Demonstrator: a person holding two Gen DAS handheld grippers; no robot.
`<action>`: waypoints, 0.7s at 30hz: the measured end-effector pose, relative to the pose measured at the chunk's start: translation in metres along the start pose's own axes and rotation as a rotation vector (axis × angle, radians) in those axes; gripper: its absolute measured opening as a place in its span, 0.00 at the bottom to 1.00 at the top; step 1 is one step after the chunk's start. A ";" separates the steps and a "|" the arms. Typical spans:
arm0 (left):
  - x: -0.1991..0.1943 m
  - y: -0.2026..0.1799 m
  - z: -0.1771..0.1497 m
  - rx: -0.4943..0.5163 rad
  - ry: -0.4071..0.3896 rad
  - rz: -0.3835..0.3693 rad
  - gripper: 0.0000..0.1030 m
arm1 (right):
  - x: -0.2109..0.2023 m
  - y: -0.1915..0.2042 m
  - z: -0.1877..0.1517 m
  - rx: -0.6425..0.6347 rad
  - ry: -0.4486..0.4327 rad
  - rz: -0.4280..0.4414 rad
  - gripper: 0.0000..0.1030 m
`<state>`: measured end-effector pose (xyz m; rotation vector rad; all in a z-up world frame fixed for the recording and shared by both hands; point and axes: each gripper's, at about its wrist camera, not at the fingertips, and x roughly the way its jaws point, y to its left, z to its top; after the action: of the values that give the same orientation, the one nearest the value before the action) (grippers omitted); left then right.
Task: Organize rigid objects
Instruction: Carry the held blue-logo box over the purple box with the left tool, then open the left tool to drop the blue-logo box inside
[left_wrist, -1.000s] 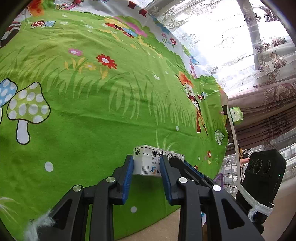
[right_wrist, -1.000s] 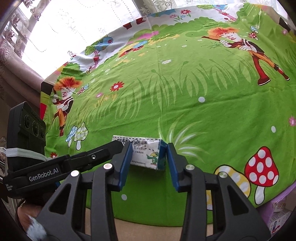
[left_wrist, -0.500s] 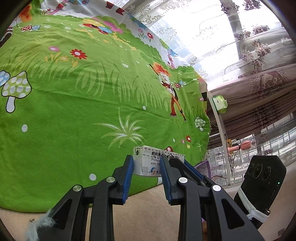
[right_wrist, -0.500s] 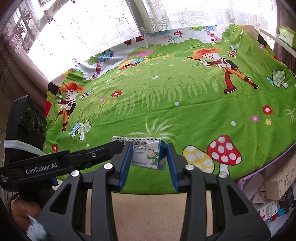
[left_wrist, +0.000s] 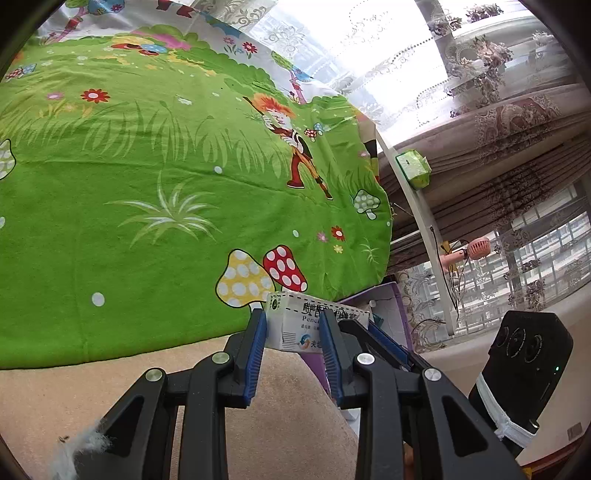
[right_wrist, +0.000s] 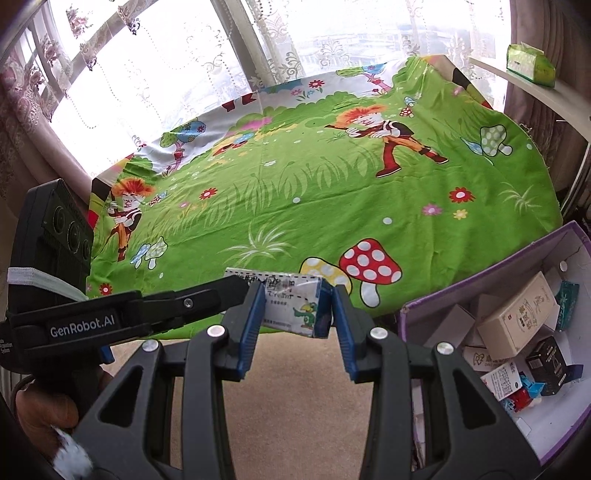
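Note:
A small white carton with printed text hangs in the air over the near edge of the green cartoon cloth. Both grippers grip it. My left gripper is shut on its left end, and my right gripper's fingers reach in from the right behind it. In the right wrist view the carton shows a green parrot print; my right gripper is shut on that end and the left gripper comes in from the left. A purple storage box stands at lower right.
The purple box holds several small cartons and packets. Beige floor lies below the grippers. A green tissue pack sits on a white ledge at the right, a pink hand fan hangs beyond it, and curtained windows stand behind.
Both grippers have carried the carton to the right and a little up, from over the cloth to its near edge. The purple box has come into view at the right.

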<state>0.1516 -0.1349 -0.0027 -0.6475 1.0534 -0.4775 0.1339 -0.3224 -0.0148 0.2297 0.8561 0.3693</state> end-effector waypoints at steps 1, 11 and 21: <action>0.002 -0.004 -0.002 0.007 0.006 0.000 0.30 | -0.003 -0.003 -0.002 0.005 -0.002 -0.004 0.40; 0.030 -0.051 -0.030 0.080 0.078 -0.007 0.30 | -0.042 -0.047 -0.025 0.067 -0.020 -0.045 0.40; 0.073 -0.100 -0.058 0.199 0.201 -0.013 0.31 | -0.074 -0.100 -0.052 0.157 -0.020 -0.107 0.40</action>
<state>0.1244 -0.2694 0.0001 -0.4357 1.1744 -0.6599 0.0722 -0.4412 -0.0307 0.3313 0.8745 0.1999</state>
